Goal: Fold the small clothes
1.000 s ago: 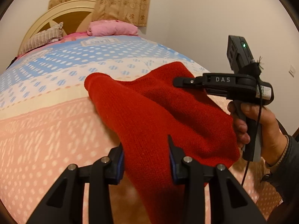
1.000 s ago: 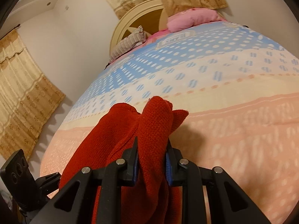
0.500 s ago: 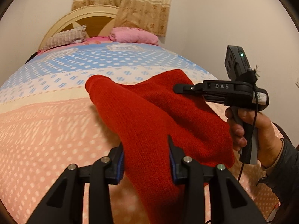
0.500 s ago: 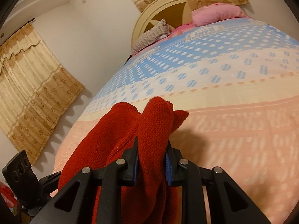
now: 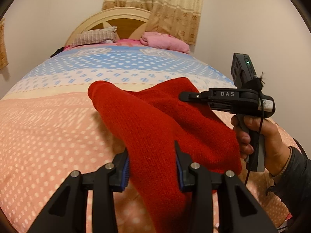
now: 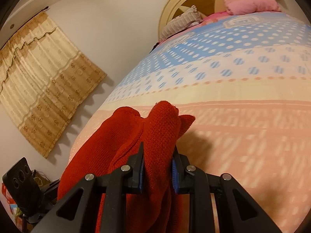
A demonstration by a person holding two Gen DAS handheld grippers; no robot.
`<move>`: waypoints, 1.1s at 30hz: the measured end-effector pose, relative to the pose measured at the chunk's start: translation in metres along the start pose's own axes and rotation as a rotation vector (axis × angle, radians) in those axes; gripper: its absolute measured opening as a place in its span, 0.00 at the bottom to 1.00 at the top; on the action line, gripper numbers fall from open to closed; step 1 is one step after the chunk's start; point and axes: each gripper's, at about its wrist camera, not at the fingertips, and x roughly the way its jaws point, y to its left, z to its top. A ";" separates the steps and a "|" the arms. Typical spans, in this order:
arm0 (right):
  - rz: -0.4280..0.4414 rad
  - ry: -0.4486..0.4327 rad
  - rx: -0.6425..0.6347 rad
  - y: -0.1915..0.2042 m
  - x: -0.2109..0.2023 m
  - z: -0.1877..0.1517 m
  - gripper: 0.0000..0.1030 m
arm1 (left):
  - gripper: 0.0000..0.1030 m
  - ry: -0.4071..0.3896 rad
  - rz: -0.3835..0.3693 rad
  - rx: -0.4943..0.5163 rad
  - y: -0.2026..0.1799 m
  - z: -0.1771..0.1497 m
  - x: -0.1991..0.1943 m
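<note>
A red knitted garment (image 5: 155,124) hangs stretched between both grippers above the bed (image 5: 48,128). My left gripper (image 5: 152,155) is shut on a thick bunch of its near edge, blue pads pressing the knit. The right gripper (image 5: 182,97), held by a person's hand (image 5: 258,136), clamps the garment's far right edge in the left wrist view. In the right wrist view the right gripper (image 6: 157,156) is shut on a bunched fold of the red garment (image 6: 120,145), which droops to the left. The left gripper's black body (image 6: 21,182) shows at the lower left there.
The bed's quilt (image 6: 243,116) is pink with pale dots near me and blue and white farther off. A pink pillow (image 5: 165,42) and a striped pillow (image 5: 95,36) lie by the headboard (image 5: 124,17). Beige curtains (image 6: 42,77) hang on the walls.
Both grippers have moved sideways across the bed with the red garment held between them; the headboard and curtains shift right in both views. The grips look unchanged.
</note>
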 end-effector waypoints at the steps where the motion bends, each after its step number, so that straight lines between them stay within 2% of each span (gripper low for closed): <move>1: 0.005 0.004 -0.003 0.003 0.004 0.000 0.22 | 0.38 -0.004 0.008 -0.010 0.005 0.000 -0.002; 18: 0.082 0.112 -0.070 0.063 0.081 -0.001 0.22 | 0.38 -0.016 0.104 -0.097 0.063 -0.031 -0.028; 33: 0.118 0.160 -0.067 0.075 0.115 -0.006 0.22 | 0.38 0.019 0.134 -0.127 0.082 -0.055 -0.034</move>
